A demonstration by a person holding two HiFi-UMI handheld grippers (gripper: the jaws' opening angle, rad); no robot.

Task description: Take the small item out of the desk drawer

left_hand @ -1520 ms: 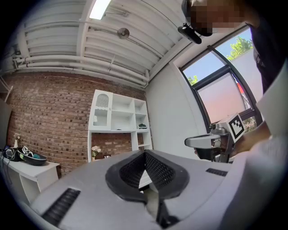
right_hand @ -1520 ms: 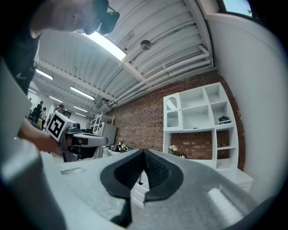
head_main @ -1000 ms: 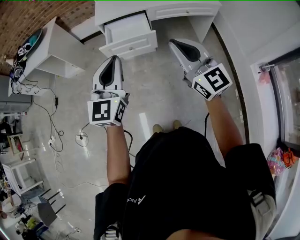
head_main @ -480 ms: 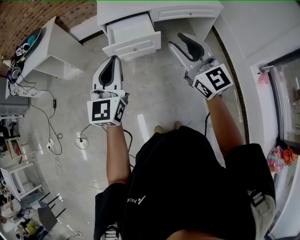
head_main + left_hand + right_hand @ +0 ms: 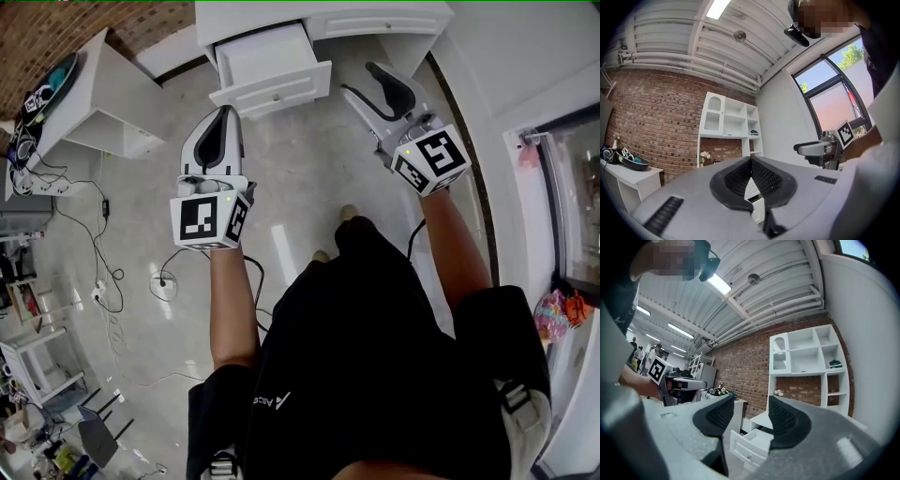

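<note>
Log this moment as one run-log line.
drawer: open, small item not visible | left gripper: shut, empty | right gripper: jaws just been opening, nothing between | both short of drawer

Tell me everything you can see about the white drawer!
The drawer is white, looks like painted wood, and is pulled out of the white desk, level above the shiny floor. Its front has a framed panel with one small round knob in the middle. The inside looks bare and white from above; no small item shows in it. Nothing touches it except the desk.
</note>
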